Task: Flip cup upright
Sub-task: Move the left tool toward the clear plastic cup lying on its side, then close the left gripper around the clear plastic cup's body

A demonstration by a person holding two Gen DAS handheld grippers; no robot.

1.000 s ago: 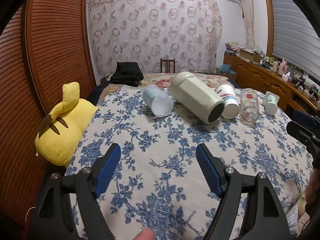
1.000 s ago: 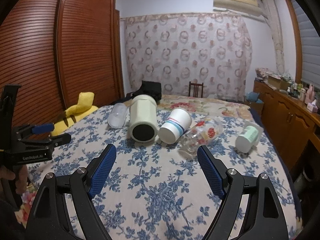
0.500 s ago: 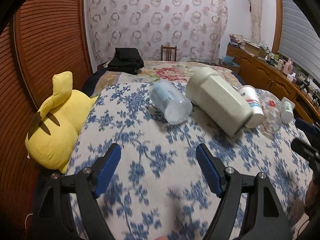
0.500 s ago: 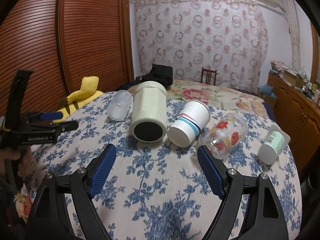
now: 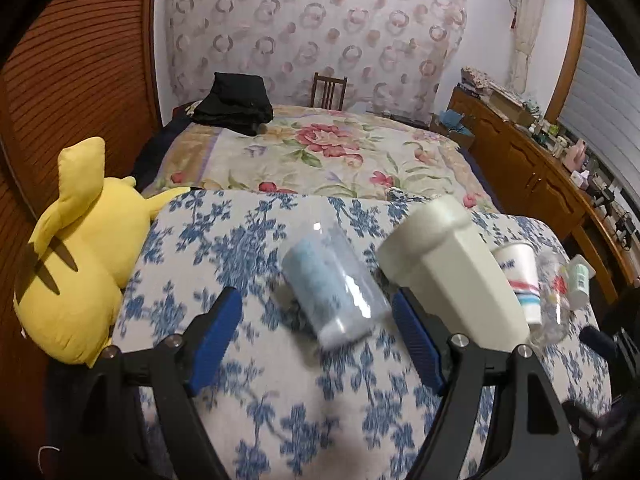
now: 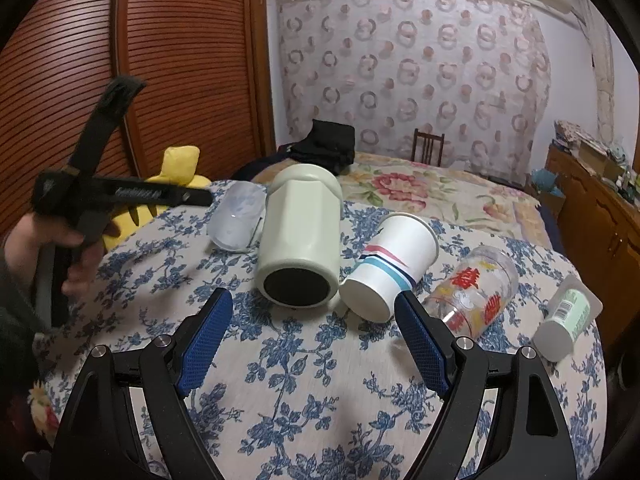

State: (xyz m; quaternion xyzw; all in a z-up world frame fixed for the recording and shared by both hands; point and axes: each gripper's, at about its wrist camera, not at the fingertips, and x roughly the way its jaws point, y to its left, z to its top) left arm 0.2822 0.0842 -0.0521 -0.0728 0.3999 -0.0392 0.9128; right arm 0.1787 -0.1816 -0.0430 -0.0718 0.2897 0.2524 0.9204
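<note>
Several cups lie on their sides on a blue-flowered cloth (image 6: 304,360). A frosted clear plastic cup (image 5: 336,284) lies just ahead of my open left gripper (image 5: 318,332), between its blue fingers; it also shows in the right wrist view (image 6: 238,218). Beside it lie a large cream tumbler (image 6: 298,244), a white paper cup with stripes (image 6: 390,268), a printed glass (image 6: 474,294) and a small white-green bottle (image 6: 568,322). My right gripper (image 6: 314,338) is open and empty, short of the tumbler and paper cup. The left gripper body (image 6: 120,196) shows in the right wrist view.
A yellow plush toy (image 5: 76,252) lies at the left edge of the cloth. A floral bedspread (image 5: 320,152), black clothes (image 5: 236,104) and a chair (image 5: 329,90) are behind. A wooden cabinet (image 5: 532,176) runs along the right; a slatted wooden wardrobe (image 6: 172,64) stands left.
My left gripper has moved forward to the frosted cup, which now lies between its fingers. My right gripper has moved closer to the tumbler and paper cup. Both stay open.
</note>
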